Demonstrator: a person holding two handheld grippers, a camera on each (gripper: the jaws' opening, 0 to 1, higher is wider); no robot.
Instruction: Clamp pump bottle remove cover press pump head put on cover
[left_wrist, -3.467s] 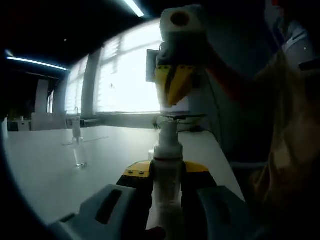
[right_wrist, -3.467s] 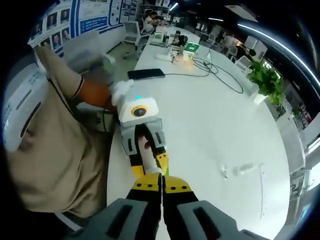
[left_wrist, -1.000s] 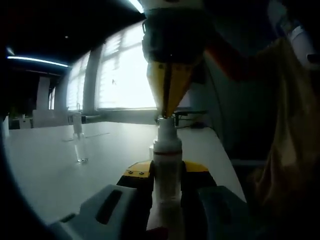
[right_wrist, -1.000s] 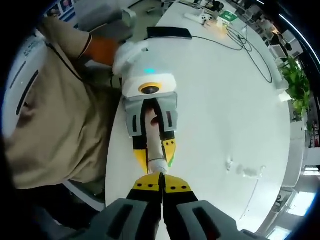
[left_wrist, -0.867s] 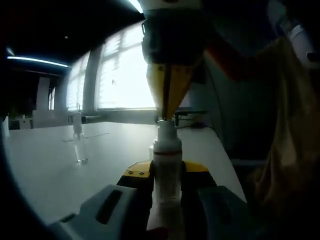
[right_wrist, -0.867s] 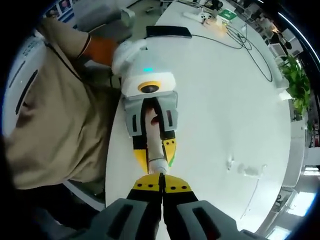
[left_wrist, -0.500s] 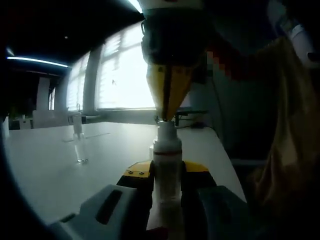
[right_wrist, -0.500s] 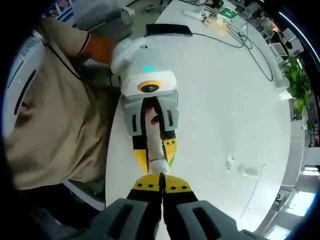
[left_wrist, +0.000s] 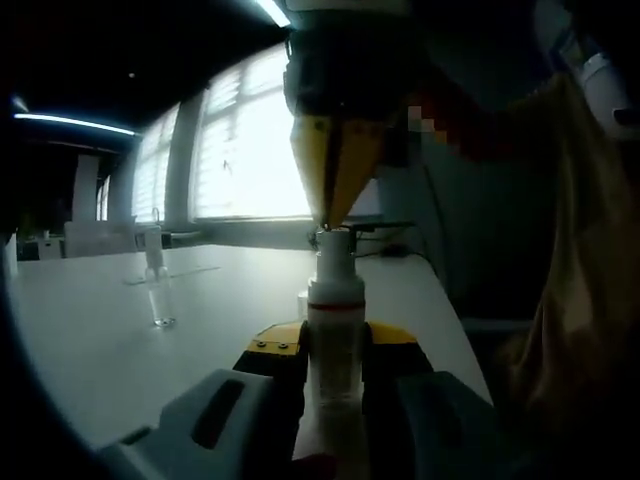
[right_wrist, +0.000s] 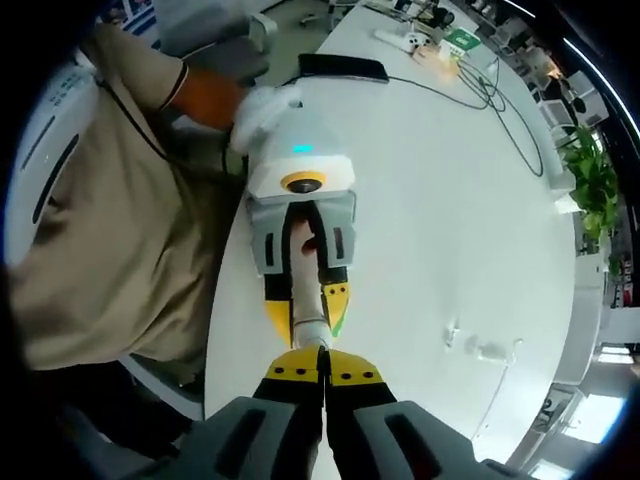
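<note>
Between left tool (left_wrist: 333, 352) jaws, pump bottle (left_wrist: 334, 330)

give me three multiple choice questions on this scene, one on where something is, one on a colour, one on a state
1. Where does the small clear cover stand?
A. On the white table, apart from the bottle
B. On the pump head
C. Between the right gripper's jaws

2. What colour are the tips of the right gripper above the bottle?
A. Red
B. Yellow
C. Blue

3. How is the slim white pump bottle held?
A. Lying loose on the table
B. Hanging from the right gripper
C. Clamped upright between the left gripper's jaws

Answers:
1. A: in the left gripper view the cover stands alone on the white table, left of the bottle.
2. B: the shut tips pointing down at the pump head are yellow.
3. C: the jaws of the left gripper flank the bottle's body on both sides.
</note>
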